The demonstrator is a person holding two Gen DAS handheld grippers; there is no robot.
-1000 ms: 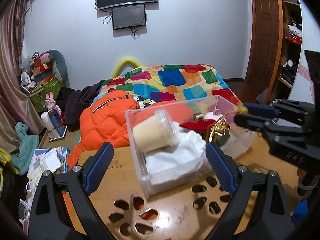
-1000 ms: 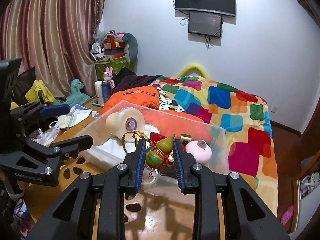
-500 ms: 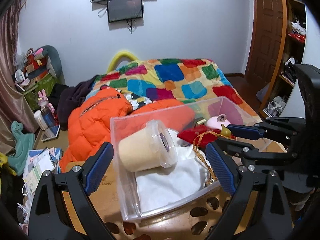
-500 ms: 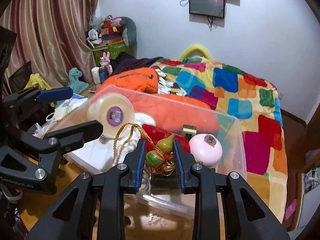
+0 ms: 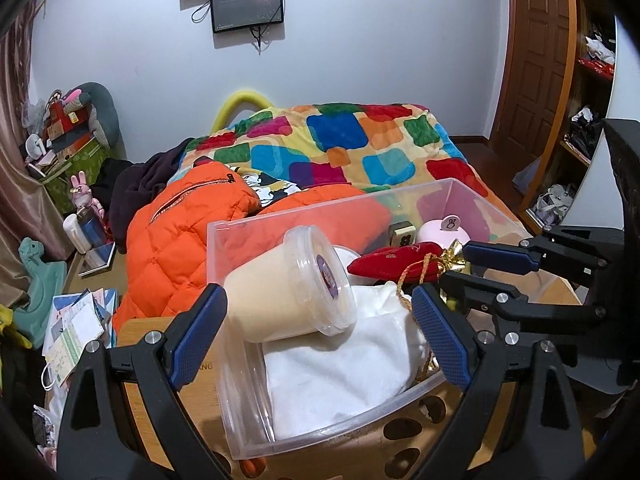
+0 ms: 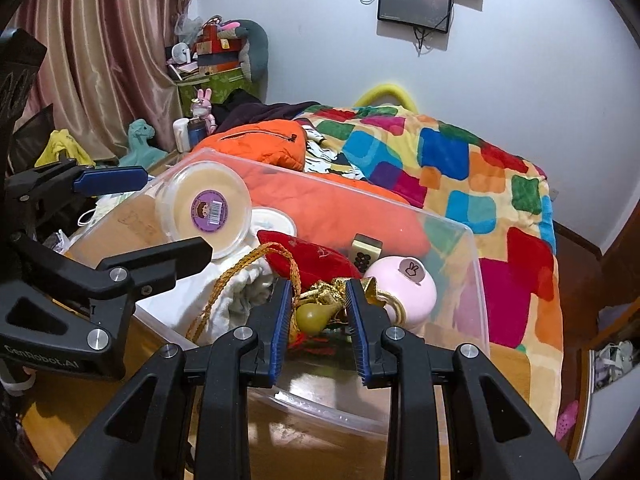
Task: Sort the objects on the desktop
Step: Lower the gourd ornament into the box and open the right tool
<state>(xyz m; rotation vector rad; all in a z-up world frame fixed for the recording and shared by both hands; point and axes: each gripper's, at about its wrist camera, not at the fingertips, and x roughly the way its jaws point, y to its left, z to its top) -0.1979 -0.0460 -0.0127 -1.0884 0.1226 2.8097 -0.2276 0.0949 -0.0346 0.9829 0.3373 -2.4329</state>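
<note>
Right gripper (image 6: pixel 316 312) around gourd ornament (image 6: pixel 316 314), base hidden

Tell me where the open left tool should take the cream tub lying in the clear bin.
Grip the cream tub across its tapered body, just behind the wide lid rim. It lies tipped on the white cloth, lid toward the right tool, so the left tool should probably come from above, fingers straddling the round sides.

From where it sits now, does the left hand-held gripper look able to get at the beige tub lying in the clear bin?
Probably yes: the left hand-held gripper is open, the tub lies uncovered on the white cloth directly ahead.
</note>
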